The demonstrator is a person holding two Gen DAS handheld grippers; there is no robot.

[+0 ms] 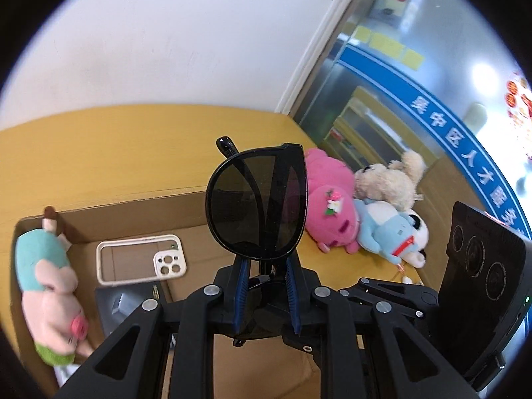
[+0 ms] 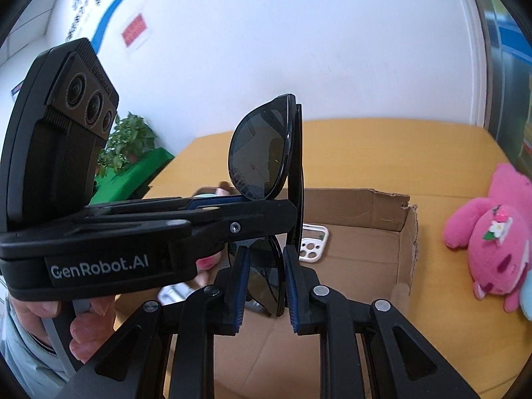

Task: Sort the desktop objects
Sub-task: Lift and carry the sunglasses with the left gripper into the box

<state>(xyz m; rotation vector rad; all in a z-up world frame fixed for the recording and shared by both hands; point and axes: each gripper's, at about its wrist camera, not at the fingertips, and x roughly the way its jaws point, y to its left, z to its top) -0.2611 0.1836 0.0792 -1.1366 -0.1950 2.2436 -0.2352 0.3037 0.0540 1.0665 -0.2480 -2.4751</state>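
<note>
Now both the left gripper (image 1: 266,294) and the right gripper (image 2: 266,286) clamp the folded black plastic sunglasses (image 1: 257,199), upright above the open brown cardboard box (image 2: 365,266) just below them.

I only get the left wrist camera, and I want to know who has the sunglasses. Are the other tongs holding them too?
Observer: Yes. The right wrist view shows the right tongs shut on the sunglasses too, on the lower lens.
Operator: Is there anything off to the side that I can't see?
Observer: A green potted plant stands past the far left corner of the table.
Operator: Is the box okay?
Observer: The right wall of the cardboard box is torn and ragged at its top corner.
</note>
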